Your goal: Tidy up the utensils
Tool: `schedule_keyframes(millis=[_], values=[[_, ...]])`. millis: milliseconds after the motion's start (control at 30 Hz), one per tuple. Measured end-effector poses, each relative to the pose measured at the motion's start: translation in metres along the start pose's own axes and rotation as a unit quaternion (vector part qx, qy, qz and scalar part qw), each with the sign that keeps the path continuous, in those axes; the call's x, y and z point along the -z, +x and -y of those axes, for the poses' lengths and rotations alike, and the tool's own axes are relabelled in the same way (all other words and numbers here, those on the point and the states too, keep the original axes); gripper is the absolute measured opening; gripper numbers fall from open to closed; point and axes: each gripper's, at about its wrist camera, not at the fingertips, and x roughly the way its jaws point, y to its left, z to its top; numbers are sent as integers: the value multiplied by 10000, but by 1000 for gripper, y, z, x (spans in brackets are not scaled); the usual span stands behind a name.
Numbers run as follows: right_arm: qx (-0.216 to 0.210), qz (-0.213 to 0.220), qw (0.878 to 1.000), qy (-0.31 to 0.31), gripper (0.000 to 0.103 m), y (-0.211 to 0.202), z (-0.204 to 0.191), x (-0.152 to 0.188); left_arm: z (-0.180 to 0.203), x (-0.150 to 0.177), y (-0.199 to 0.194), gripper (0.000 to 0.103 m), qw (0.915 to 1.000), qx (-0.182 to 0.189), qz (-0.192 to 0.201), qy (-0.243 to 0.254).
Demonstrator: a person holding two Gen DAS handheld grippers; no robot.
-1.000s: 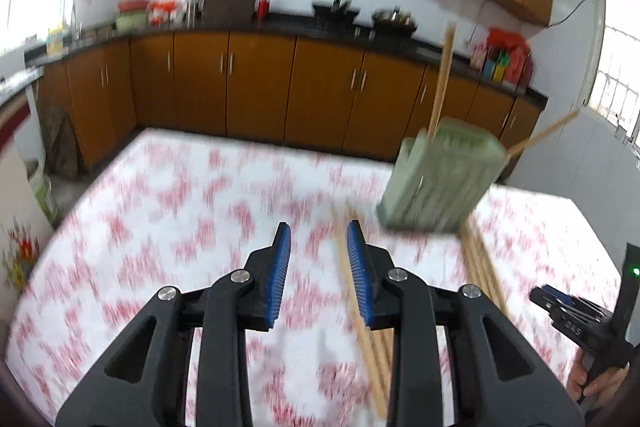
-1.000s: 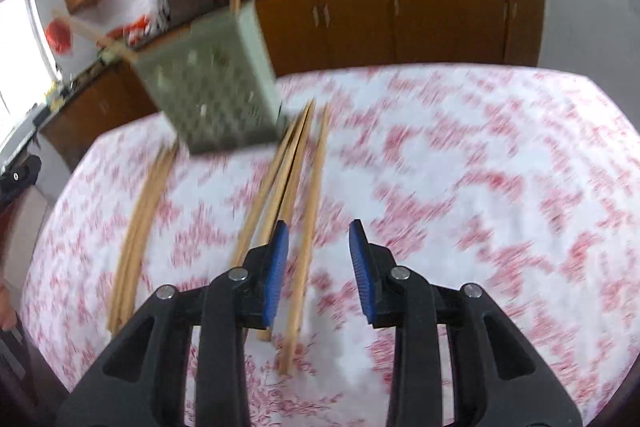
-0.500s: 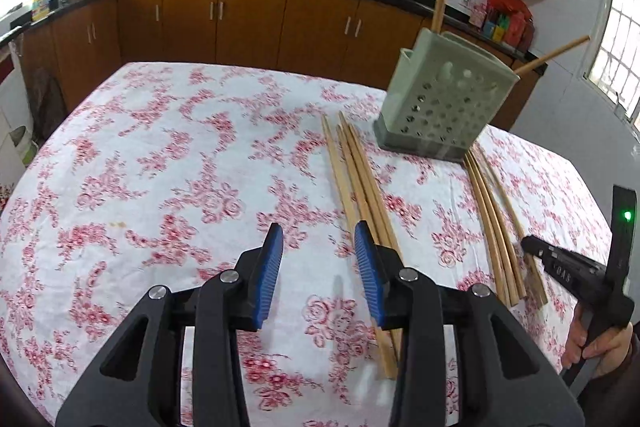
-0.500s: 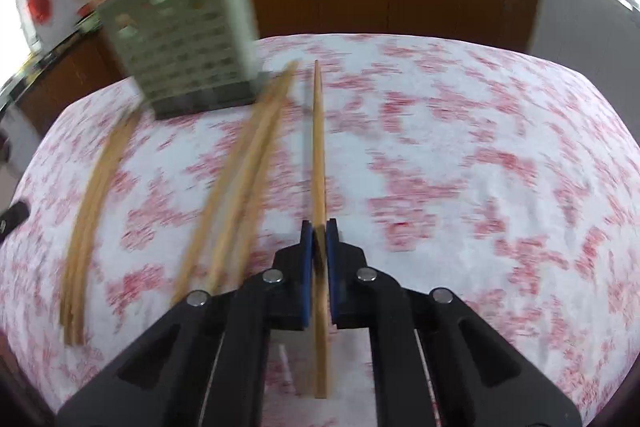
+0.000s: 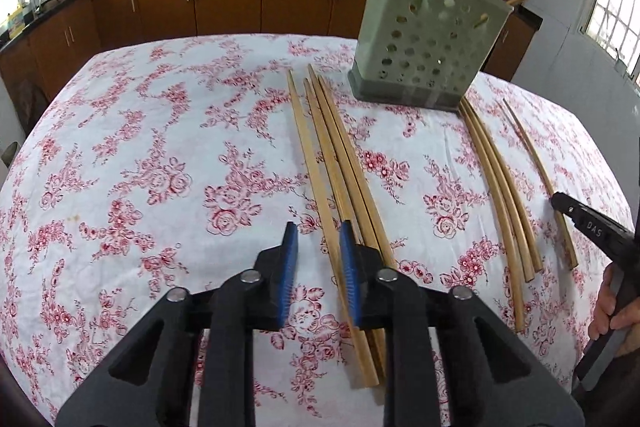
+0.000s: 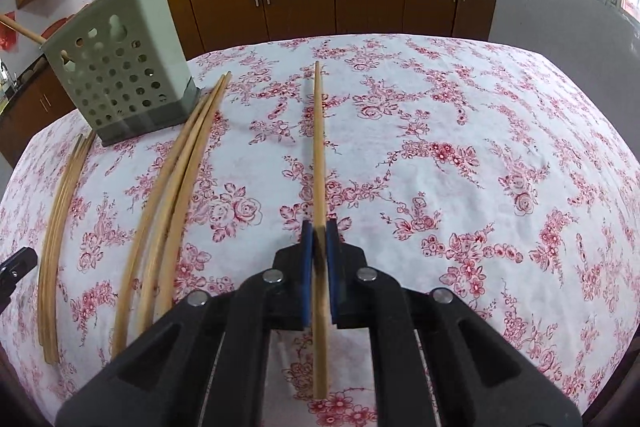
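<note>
Floral tablecloth (image 6: pixel 460 131) | right hand-held gripper (image 6: pixel 319 227) clamps chopstick (image 6: pixel 319 147) level

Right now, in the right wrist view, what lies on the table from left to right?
Thin chopstick bundle → green perforated holder → loose chopstick group → single chopstick clamped in the right gripper.

Smooth wooden chopsticks (image 5: pixel 332 163), matt perforated plastic holder (image 5: pixel 428 47), floral cloth tablecloth (image 5: pixel 160 147).
</note>
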Motion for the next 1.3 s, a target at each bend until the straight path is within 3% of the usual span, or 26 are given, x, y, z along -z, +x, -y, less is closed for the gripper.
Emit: schedule_keyframes(millis=[200,300,400,567,700,900,1300], values=[[-15,-1,10000,-8,8,1,0,0,5,4,6,20,9999,55,-105,32],[0,0,10000,-37,8,0,0,0,4,3,7,9,9999,-61,-88,3],[9,6,10000,-68,8,1,-1,-1,-4,-1,9,7,9998,-186,-73,-84],[84,21,10000,-22,8,5,4,-7,-40,-16,13,7,9977,-546,-26,-412],[89,29,10000,-7,8,10,10,-13,-56,-25,16,8,9980,-509,-9,-387],[39,15,10000,-52,8,13,11,-15,-54,-25,18,13,9985,-484,112,-210],[24,12,10000,-48,9,12,11,-14,-50,-25,19,14,9982,-575,98,-131]])
